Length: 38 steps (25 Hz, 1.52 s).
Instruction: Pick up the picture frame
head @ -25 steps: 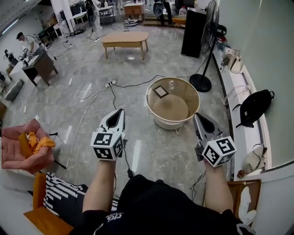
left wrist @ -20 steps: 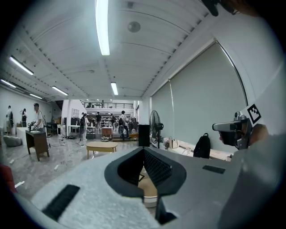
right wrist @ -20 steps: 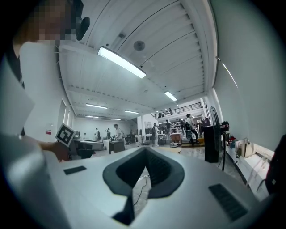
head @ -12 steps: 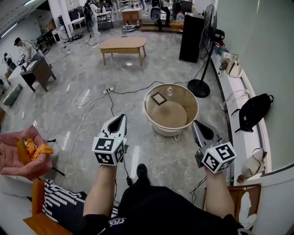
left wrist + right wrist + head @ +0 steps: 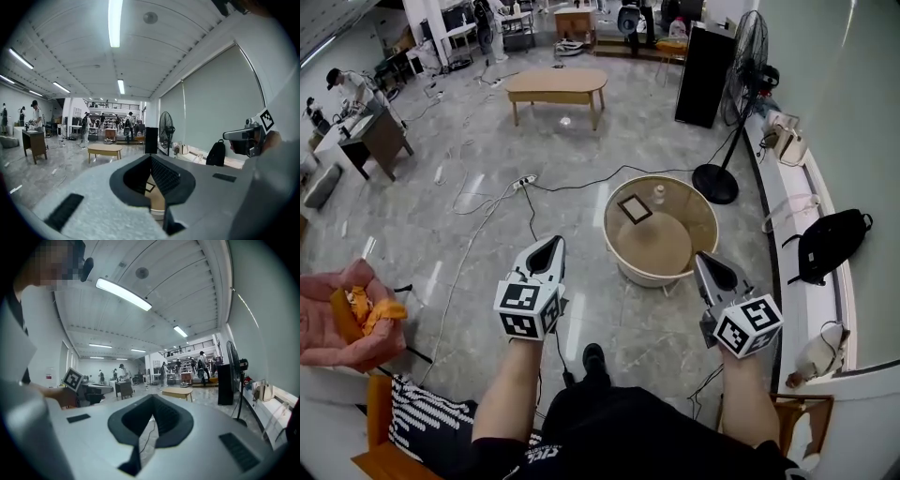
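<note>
While the picture frame (image 5: 635,210) lies flat on the far-left part of the round table (image 5: 662,247), near a small bottle (image 5: 659,194), the left gripper (image 5: 553,246) and right gripper (image 5: 705,261) hang nearer, jaws together, empty.

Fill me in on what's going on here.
A person holds a claw in each hand, out in front. The left claw and right claw are both shut and empty. The picture frame lies on the round table ahead, near a small bottle, untouched. Neither claw has reached it yet.
</note>
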Each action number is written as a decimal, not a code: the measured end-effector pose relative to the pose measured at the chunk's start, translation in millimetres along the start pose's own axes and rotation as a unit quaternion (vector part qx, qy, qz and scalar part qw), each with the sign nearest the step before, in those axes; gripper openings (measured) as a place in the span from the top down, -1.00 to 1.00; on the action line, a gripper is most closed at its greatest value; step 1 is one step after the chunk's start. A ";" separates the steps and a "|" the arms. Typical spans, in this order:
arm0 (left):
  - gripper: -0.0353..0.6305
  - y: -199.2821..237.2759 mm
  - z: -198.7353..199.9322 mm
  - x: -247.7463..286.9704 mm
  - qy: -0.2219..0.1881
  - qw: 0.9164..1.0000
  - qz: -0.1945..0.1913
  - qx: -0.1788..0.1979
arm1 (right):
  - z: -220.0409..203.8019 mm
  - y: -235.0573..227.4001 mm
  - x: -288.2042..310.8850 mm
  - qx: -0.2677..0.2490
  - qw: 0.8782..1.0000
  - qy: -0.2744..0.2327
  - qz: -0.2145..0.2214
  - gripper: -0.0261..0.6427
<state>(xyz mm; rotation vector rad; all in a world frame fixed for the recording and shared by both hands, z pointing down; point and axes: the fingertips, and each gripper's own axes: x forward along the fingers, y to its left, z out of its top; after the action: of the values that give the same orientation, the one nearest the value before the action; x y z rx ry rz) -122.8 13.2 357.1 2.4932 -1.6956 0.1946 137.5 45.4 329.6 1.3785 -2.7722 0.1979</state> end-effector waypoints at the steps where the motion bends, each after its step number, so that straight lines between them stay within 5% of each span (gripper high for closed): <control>1: 0.89 8.6 -3.2 9.5 0.004 1.000 -0.002 -0.002 | -1.5 -1.2 13.6 0.001 1.000 0.004 0.003 0.91; 20: 0.89 161.1 -12.2 102.7 0.021 0.999 -0.018 -0.024 | 11.5 7.8 202.4 -0.014 0.999 0.039 0.009 0.91; 38: 0.89 195.2 -4.4 172.5 0.039 0.999 -0.012 -0.007 | 14.8 -44.4 293.2 0.014 0.999 0.024 0.030 0.91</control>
<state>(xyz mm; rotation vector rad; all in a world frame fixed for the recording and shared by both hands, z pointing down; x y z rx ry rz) -241.8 -215.2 396.6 2.4601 -1.6312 0.2719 -4.1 -215.1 346.2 1.2779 -2.7839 0.2687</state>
